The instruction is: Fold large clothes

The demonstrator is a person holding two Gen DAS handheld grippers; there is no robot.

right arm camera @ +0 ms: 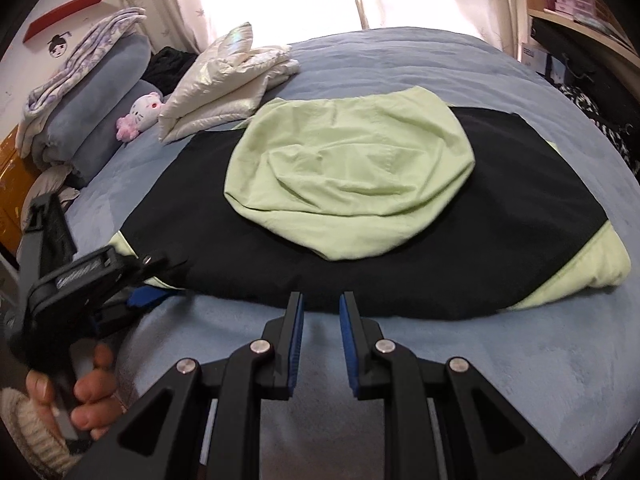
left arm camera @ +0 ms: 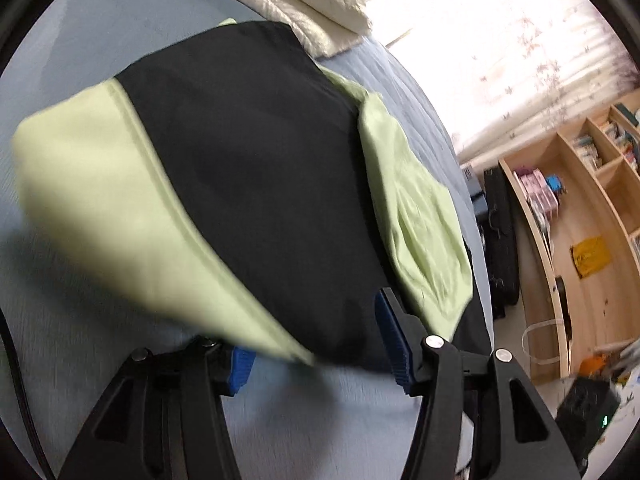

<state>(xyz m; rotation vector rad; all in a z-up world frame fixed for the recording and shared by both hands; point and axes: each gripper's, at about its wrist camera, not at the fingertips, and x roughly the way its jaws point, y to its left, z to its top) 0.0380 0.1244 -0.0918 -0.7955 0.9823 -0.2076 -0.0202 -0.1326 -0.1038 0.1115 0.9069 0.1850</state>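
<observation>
Blue pads of the right gripper (right arm camera: 320, 320) stand narrowly apart and empty at the lower centre, just short of the jacket's (right arm camera: 248, 240) near hem. At the lower left, the left gripper (right arm camera: 154, 280) spreads wide around a hem corner. The black-and-green jacket lies partly folded mid-frame on the bed (right arm camera: 500, 352); closing on the hem likely comes next.
</observation>
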